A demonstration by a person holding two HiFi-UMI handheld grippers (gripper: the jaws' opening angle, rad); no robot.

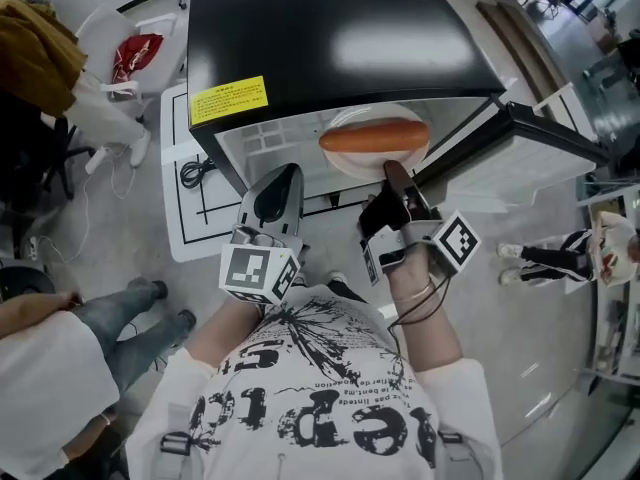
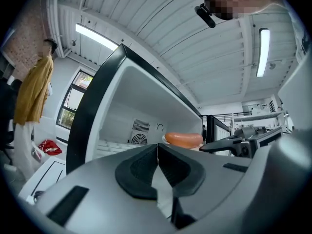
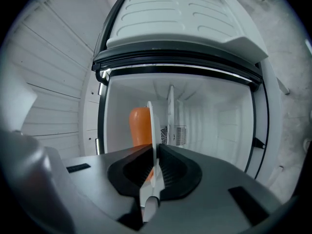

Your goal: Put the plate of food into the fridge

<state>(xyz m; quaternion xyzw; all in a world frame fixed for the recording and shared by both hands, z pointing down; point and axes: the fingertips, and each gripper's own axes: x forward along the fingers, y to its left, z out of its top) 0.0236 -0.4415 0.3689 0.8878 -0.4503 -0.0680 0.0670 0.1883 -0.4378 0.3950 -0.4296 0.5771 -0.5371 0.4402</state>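
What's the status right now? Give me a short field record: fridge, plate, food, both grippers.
fridge: black, door swung open
plate: white, at the fridge opening, held by its rim
food: one orange sausage lying on the plate
right gripper: fingers shut on the plate's rim
left gripper: fingers shut, empty, in front of the fridge
plate set down: cannot tell
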